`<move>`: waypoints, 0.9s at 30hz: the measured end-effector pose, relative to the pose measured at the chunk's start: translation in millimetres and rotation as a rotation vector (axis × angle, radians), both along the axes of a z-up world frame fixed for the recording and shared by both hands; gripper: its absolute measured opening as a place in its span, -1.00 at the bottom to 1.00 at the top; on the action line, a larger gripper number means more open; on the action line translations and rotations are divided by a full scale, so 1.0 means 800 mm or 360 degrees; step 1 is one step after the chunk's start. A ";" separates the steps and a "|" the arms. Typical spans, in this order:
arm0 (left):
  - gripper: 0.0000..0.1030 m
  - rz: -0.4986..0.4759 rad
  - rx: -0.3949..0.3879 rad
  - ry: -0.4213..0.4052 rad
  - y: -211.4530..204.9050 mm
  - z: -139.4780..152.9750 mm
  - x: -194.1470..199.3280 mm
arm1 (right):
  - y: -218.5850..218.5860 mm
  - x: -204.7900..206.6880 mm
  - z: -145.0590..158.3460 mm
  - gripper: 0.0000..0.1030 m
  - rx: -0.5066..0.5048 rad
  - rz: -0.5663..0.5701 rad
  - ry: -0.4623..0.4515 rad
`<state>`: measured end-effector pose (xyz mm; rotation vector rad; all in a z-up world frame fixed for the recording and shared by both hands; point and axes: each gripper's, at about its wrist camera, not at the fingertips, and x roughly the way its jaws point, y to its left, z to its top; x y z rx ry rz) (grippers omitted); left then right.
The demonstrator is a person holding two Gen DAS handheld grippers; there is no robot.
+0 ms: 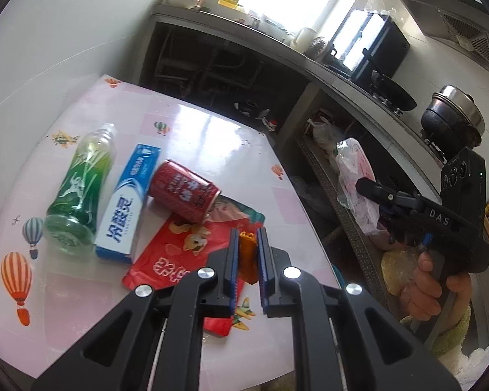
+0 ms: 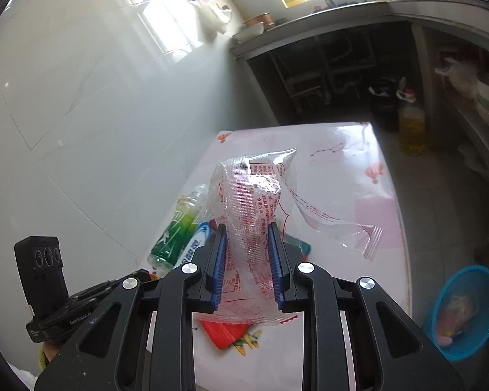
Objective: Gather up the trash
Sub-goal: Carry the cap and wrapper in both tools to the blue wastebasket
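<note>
Clear wrapper [image 2: 254, 215] upright in right gripper [image 2: 247, 238], long axis along fingers, jaws clamped on it, above table [image 2: 358, 150]. Left gripper [image 1: 248, 244] nearly closed on orange scrap [image 1: 247, 254]. Can [image 1: 184, 190], bottle [image 1: 78, 189], toothpaste box [image 1: 127, 202] lie on table.

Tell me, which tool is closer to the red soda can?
Left. The left tool hovers just in front of the red soda can, pinching a small orange piece. The right tool is off past the table edge, holding a clear wrapper.
</note>
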<state>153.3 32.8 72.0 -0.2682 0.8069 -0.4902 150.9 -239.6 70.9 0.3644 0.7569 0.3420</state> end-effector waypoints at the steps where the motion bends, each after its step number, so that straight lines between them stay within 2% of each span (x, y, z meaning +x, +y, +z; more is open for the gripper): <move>1: -0.81 -0.0029 -0.0002 0.0002 -0.011 0.001 0.003 | -0.013 -0.006 -0.003 -0.56 -0.0008 -0.0043 0.0008; 9: -0.81 -0.0262 -0.0002 0.0022 -0.096 0.001 0.021 | -0.090 -0.040 -0.027 -0.56 0.0017 -0.0319 0.0078; 27: -0.81 -0.0672 0.0069 0.0117 -0.260 -0.021 0.029 | -0.191 -0.100 -0.084 -0.56 0.0076 -0.0714 0.0292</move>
